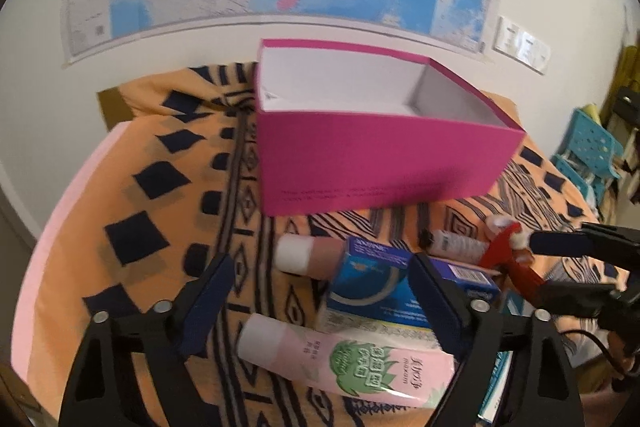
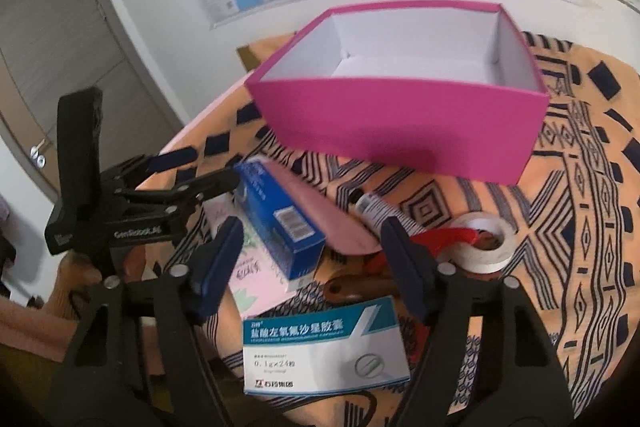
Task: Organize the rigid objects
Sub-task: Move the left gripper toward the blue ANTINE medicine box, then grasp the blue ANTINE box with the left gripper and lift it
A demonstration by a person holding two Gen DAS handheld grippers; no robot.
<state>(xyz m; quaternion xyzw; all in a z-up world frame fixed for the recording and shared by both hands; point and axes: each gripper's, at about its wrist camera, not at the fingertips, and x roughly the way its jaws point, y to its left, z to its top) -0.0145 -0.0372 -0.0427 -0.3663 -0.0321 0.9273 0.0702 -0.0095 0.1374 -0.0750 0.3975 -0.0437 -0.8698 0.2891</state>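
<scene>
Clutter of rigid items, a blue carton (image 1: 370, 281), a pink tube (image 1: 352, 359), a white medicine box (image 2: 324, 347) and a tape roll (image 2: 486, 239), lay bunched on the patterned worktop (image 1: 160, 227) near its front edge. Behind them, toward the wall-side edge, stood an open magenta box (image 2: 400, 131). The left tongs (image 1: 324, 303) and right tongs (image 2: 316, 267) both stood apart over the pile, clamped on nothing.

Magenta box (image 1: 380, 155), white inside; orange cloth (image 1: 160, 207) with navy diamonds.

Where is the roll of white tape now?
In the right wrist view the roll of white tape lies on the patterned cloth, right of the claw, below the pink box.
</scene>
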